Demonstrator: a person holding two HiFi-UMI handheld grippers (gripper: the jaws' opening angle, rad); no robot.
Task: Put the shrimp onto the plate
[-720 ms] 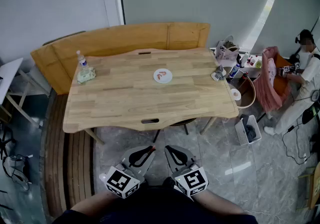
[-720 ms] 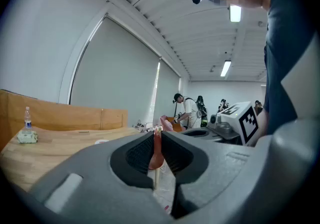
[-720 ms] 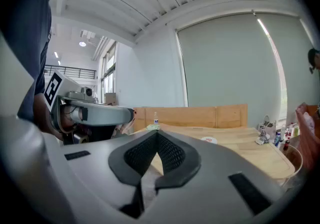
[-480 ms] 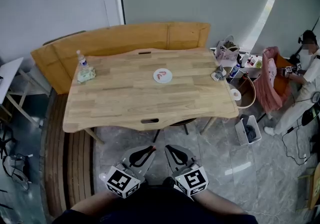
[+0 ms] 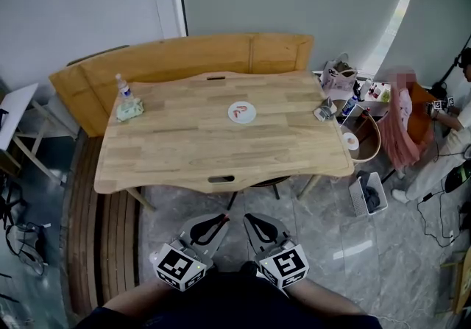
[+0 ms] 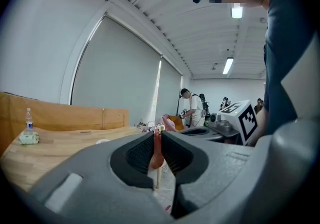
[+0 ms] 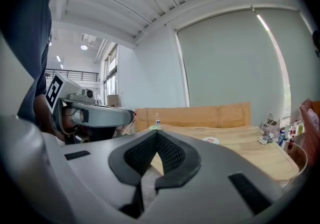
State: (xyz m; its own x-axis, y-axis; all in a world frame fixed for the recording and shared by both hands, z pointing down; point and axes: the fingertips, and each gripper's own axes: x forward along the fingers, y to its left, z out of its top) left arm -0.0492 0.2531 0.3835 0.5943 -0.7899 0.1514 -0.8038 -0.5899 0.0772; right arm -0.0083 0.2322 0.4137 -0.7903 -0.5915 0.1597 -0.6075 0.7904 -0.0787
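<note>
Toward the far edge of the wooden table [image 5: 184,151], the shrimp [image 5: 238,110] already lay on the white plate [image 5: 251,118], straight ahead and well apart from the left gripper [image 5: 221,219] and right gripper [image 5: 250,219], both clenched empty, about equally near.

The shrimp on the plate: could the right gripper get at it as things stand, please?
Probably not from here. The right gripper is held by the body, short of the table, while the shrimp lies on the plate mid-table. Nothing stands between them. A step forward would likely do.
</note>
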